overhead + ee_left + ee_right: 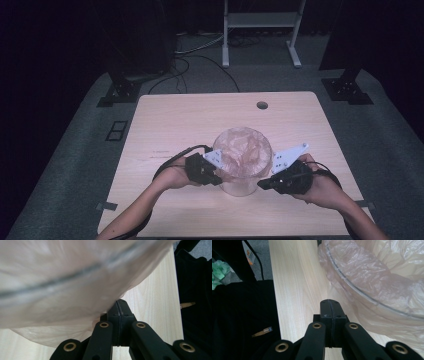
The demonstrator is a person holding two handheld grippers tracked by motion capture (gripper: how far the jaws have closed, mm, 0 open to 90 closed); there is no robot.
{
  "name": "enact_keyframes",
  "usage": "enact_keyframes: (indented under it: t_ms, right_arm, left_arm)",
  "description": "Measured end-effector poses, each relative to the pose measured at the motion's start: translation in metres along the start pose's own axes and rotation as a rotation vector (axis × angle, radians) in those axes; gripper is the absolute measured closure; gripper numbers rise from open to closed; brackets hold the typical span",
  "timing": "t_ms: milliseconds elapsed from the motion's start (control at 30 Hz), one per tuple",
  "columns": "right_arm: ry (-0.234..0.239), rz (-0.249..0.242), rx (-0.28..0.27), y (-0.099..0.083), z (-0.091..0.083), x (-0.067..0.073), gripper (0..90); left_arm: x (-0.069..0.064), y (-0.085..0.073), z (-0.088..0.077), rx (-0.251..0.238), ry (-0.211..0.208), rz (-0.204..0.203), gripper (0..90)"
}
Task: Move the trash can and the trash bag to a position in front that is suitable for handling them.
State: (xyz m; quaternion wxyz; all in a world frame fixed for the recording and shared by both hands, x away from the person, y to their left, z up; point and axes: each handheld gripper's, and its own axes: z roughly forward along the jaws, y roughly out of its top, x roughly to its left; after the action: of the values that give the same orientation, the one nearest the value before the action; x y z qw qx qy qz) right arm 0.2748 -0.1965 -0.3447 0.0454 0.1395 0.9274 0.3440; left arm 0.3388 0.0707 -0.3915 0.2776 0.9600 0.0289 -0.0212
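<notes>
A clear round container (242,186) stands on the wooden table (175,125), lined with a thin pinkish plastic bag (243,151) that folds over its rim. My left gripper (217,178) is at the container's left side. In the left gripper view its jaws are shut, and the hem of the plastic bag (62,290) draws in to the left gripper's (119,305) tip, pinched there. My right gripper (261,184) is low at the container's right side. Its jaws are shut with nothing between them, a little short of the plastic bag (372,275) and the right gripper (330,305) points along the table.
The table has a cable hole (262,105) near its far edge. Black stands (125,85) and a white frame (260,30) stand on the grey floor beyond. A dark sleeve or garment (244,315) lies at the table's near edge.
</notes>
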Motion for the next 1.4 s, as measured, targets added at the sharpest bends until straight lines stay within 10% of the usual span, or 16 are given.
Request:
enact_keyframes:
  t_ms: [367,700,900,1400]
  right_arm:
    - [0.024,0.004,-0.024,0.005,-0.009,-0.003,85.1]
    - [0.015,0.045,-0.029,0.036,-0.019,-0.019,79.5]
    - [-0.009,0.065,0.05,0.055,0.009,-0.038,79.7]
    - [0.153,0.012,0.246,0.064,0.03,-0.029,79.7]
  left_arm:
    - [0.007,-0.014,0.002,0.014,0.003,-0.046,86.5]
    - [-0.003,-0.024,-0.03,-0.088,0.019,-0.105,57.3]
    - [-0.005,-0.031,-0.042,-0.191,0.038,-0.151,44.5]
    - [-0.017,-0.036,-0.037,-0.284,0.095,-0.166,31.9]
